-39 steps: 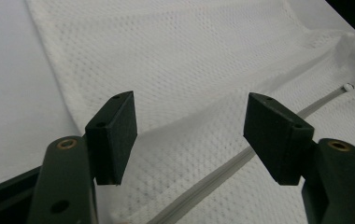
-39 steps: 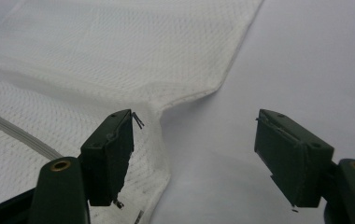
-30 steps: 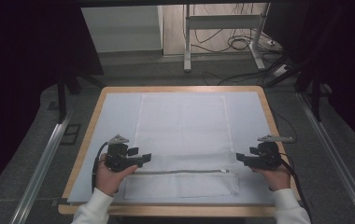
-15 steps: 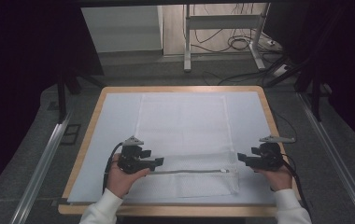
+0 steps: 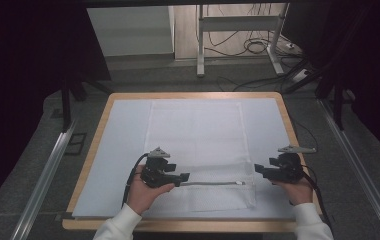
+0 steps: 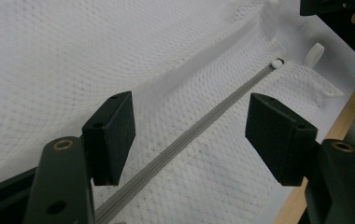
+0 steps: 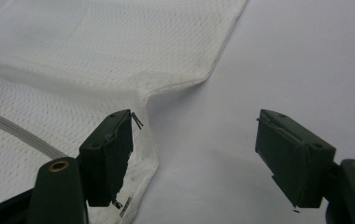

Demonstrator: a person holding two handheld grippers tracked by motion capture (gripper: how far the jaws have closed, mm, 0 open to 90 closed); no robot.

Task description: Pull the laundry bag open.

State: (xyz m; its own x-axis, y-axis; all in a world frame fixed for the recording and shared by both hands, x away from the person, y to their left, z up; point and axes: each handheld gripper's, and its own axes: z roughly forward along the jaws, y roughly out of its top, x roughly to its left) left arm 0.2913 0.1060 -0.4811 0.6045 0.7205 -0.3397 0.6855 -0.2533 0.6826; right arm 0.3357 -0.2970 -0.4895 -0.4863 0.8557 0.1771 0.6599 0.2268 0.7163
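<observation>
- The left gripper (image 5: 182, 178) has its 2 jaws spread wide with nothing pinched; in the left gripper view they straddle the grey zipper (image 6: 199, 135) of a white mesh laundry bag (image 5: 198, 145), hovering over it rather than pressing on it.
- Compared with a second ago, this left hand (image 5: 145, 192) has slid inward along the zipper line, from near the bag's left edge toward its middle. The jaws have kept the same spread the whole way.
- The right gripper (image 5: 258, 171) has not budged. Its jaws are open too, and in the right gripper view 1 pad (image 7: 108, 158) sits over the bag's corner hem while the other hangs above bare table cover.
- I'd judge the left hand is travelling toward the zipper pull (image 6: 275, 62) to work it, with the right ready to steady the corner; no grip is made yet.
- The bag lies flat on the pale cover of the wooden-rimmed table (image 5: 188, 95), its zippered end nearest the person.
- The high view gives the layout: both hands at the near edge, the zipper running between them. The left gripper view adds the small round pull and a white tab (image 6: 314, 53) beyond it. The right gripper view reveals a fold at the bag's edge (image 7: 175, 84) and a label at the corner.
</observation>
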